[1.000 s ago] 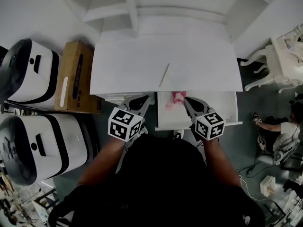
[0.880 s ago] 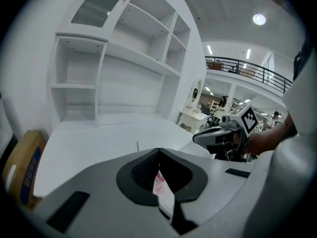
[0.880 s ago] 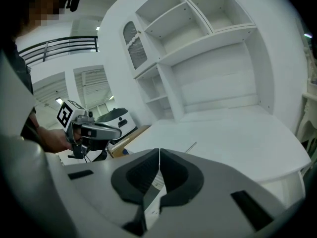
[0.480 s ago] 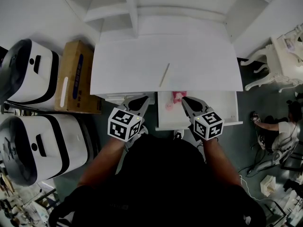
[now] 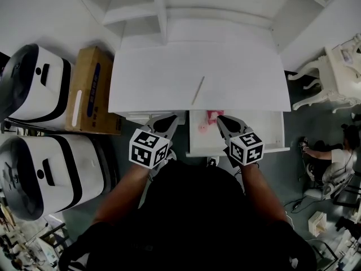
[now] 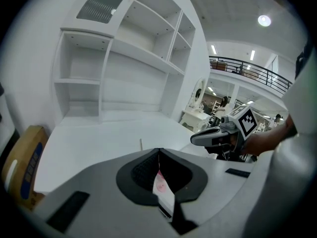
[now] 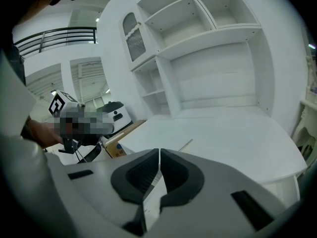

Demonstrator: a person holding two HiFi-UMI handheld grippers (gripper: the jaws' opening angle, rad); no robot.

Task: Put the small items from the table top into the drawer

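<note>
- White desk top (image 5: 152, 78) under an empty shelf unit fills the middle of the head view. A cardboard box (image 5: 90, 89) stands on the floor at the left of the frame, and it plays no part in the task.
- Left gripper (image 5: 169, 119) sits at the desk's near edge, just left of centre. In the left gripper view its jaws are pressed together at the tips, with nothing pinched between them.
- One thin stick (image 5: 197, 90) is the only small item I can see on the table top. It lies up-frame of both grippers, roughly between them. Its long axis runs mostly away from the person, with the far end leaning slightly right. The left gripper view shows it ahead and a little left of that gripper's tips. The right gripper view shows it ahead and a little right.
- Open drawer (image 5: 271, 130) juts out below the desk's front edge, right of centre. Pink items (image 5: 211, 116) already lie at its left end.
- Right gripper (image 5: 223, 120) hangs over the drawer's left part, with its jaws also closed on nothing.
- Both grippers look about equally near the stick, the left perhaps slightly nearer. Either must open and close across the stick's width.
</note>
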